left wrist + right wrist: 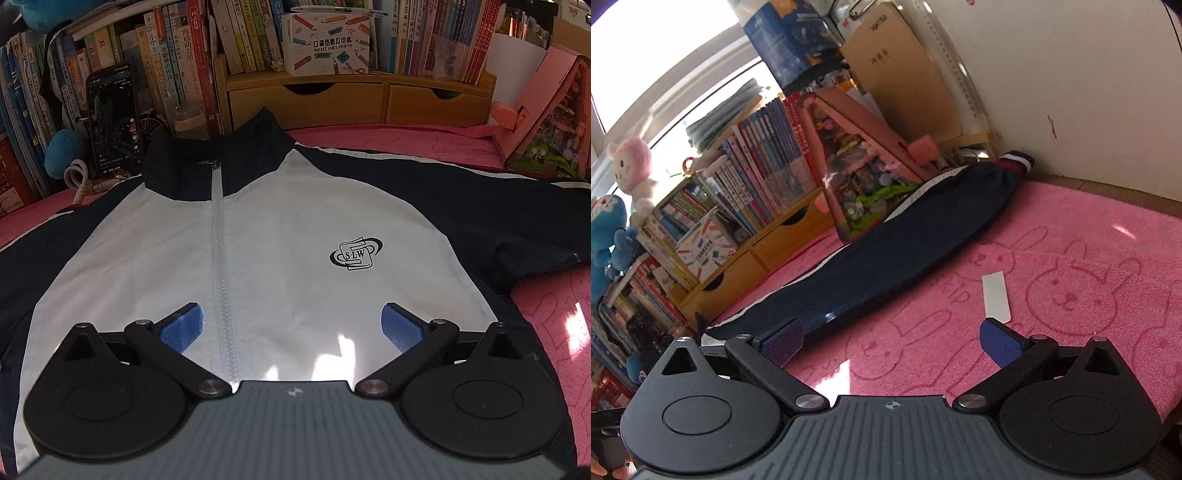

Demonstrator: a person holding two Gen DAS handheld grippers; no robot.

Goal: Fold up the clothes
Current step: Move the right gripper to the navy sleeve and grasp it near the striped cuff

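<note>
The left gripper (pixel 291 326) hangs low over the front of the jacket (pixel 295 229) with its blue pads spread wide and nothing between them; the right gripper (pixel 890 341) is likewise spread and empty above the pink towel (pixel 1071 295), its left pad just beside the near edge of the jacket's outstretched sleeve (pixel 886 258). The jacket lies face up and zipped on the towel, white chest panel nearest, dark collar (pixel 207 162) farther off, toward the wooden shelf of books (pixel 332 99). It looks like thin, smooth woven fabric, so it will probably be light, limp and a little slippery, sagging from any pinch and sliding easily over the towelling. The zipper (pixel 221 280) gives the only stiff line, which should resist creasing across it. A sound hold appears to be the sleeve's edge or, farther out, its striped cuff (pixel 1015 164) by the wall, where the ribbing offers thicker grip. A small white strip (pixel 995 297) lies apart from the sleeve.
</note>
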